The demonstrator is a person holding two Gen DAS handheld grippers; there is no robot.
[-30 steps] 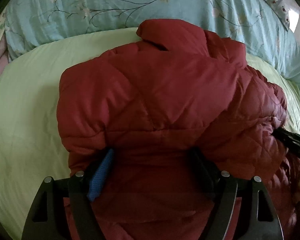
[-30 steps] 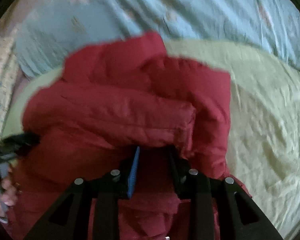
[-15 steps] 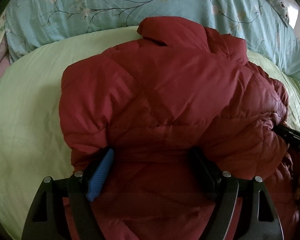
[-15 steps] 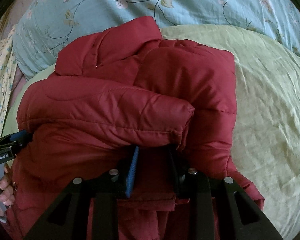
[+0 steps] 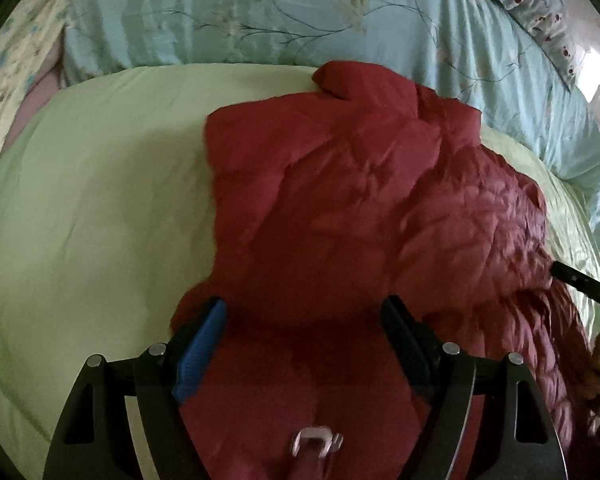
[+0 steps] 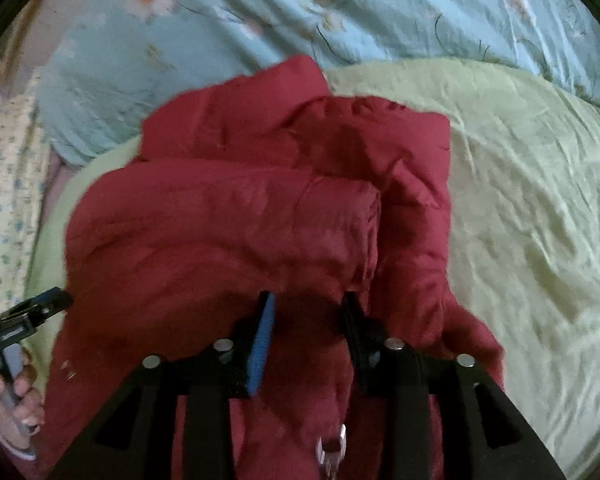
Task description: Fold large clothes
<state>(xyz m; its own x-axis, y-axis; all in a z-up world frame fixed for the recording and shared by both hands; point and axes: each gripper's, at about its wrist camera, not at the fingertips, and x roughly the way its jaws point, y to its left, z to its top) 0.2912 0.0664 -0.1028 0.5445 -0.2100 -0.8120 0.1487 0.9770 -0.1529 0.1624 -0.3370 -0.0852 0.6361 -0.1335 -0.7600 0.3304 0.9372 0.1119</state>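
Note:
A red quilted puffer jacket (image 5: 360,216) lies bunched on a pale green bed sheet (image 5: 92,216), collar toward the far side. My left gripper (image 5: 304,312) stands wide, its fingers either side of a thick fold of the jacket near its lower edge. My right gripper (image 6: 308,304) is narrower, closed on a fold of the jacket (image 6: 228,224) under a folded sleeve. The right gripper's tip shows at the right edge of the left wrist view (image 5: 572,276). The left gripper shows at the left edge of the right wrist view (image 6: 28,312).
A light blue floral duvet (image 5: 260,16) lies bunched along the far side of the bed. A yellow floral cloth (image 6: 8,168) lies at the far left. The green sheet (image 6: 532,216) spreads to the right of the jacket.
The jacket now sits farther right and farther away in the left wrist view. More green sheet shows at the left. Both grippers keep their hold on the fabric.

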